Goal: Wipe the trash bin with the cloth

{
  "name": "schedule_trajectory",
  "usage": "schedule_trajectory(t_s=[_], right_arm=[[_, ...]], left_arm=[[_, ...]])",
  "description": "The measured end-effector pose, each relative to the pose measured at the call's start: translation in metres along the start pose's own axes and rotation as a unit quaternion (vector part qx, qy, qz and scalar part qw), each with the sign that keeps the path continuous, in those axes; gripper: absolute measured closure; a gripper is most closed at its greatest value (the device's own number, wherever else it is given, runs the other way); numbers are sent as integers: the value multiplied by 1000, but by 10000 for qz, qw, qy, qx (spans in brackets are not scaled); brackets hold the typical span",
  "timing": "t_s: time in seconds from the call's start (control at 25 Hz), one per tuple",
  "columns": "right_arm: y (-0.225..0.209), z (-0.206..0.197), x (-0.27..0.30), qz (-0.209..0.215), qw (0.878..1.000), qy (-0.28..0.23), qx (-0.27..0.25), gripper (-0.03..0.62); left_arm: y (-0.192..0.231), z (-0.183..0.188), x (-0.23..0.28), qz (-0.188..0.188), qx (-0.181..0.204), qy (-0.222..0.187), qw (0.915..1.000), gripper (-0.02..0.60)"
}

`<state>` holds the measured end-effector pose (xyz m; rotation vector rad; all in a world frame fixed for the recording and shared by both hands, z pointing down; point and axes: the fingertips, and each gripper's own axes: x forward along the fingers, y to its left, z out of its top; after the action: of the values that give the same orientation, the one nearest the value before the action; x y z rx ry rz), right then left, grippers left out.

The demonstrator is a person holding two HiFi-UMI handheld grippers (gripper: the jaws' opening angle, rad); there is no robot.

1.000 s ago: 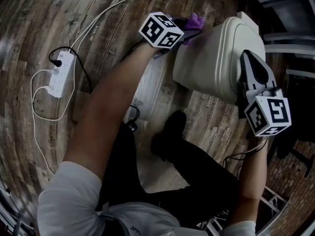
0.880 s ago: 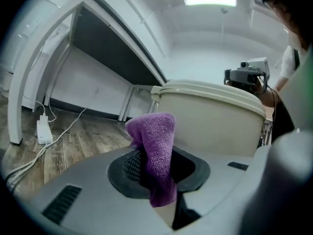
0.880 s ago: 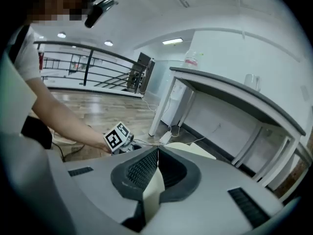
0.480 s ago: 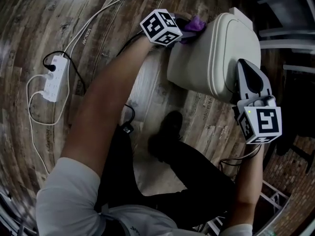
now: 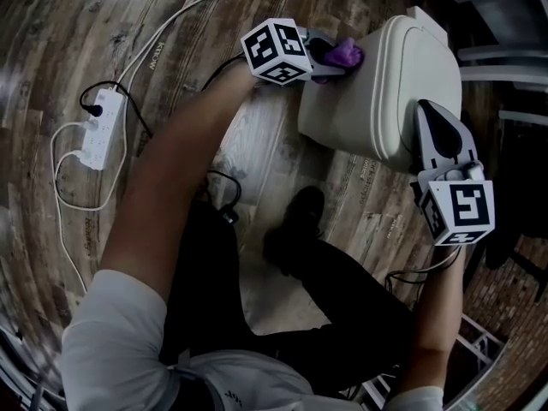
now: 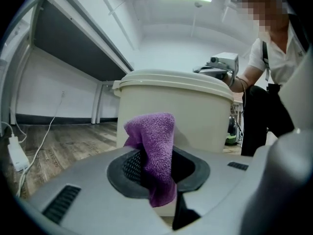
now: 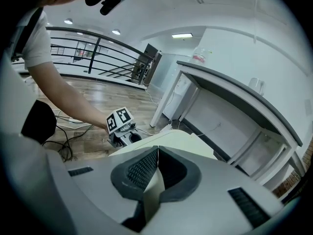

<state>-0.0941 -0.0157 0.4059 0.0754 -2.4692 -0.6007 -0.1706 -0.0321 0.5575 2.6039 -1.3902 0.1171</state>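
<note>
A cream trash bin [image 5: 377,92] with a domed lid stands on the wood floor. My left gripper [image 5: 336,58] is shut on a purple cloth [image 5: 346,54] and presses it against the bin's far left side. In the left gripper view the cloth [image 6: 155,146] hangs folded between the jaws, with the bin's wall [image 6: 200,114] just behind it. My right gripper [image 5: 426,105] is shut with nothing in it, its tips lying on the bin's right side. In the right gripper view its jaws [image 7: 157,153] meet over the cream lid [image 7: 183,140].
A white power strip [image 5: 101,127] with white cables lies on the floor at the left. A black cable [image 5: 224,197] and my shoe [image 5: 295,225] are near the bin's base. A desk [image 7: 230,89] stands beyond the bin. A second person [image 6: 274,82] stands behind it.
The left gripper and the cloth have slid a little to the right along the bin's side. The right gripper stays shut against the bin.
</note>
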Motion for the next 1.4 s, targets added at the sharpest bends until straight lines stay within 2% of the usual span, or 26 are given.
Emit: schedule_trajectory(t_s=[0.28,0.8,1.24,1.32,1.4], right_arm=[[-1,0,0,-86,10000,8,-31,586],[-1,-1,-2,-261,9996,-26,-35,586],[1,0,-3,-244,9996,-67,-109,586],[2,0,-4,-198,9997,-77,-132,586],[4,2,-3,-110,9997,-107,-167,586]], left_arm=[[-37,-11,-2,-162,143,4,9998,497],[-126,-37,2,-776,498,215,9955,497],[-188,-75,24,-1601,737,601,9825,497],[-191,-81,22,-1634,713,597,9822,497],[-182,-84,14,-1513,618,532,9851,497]])
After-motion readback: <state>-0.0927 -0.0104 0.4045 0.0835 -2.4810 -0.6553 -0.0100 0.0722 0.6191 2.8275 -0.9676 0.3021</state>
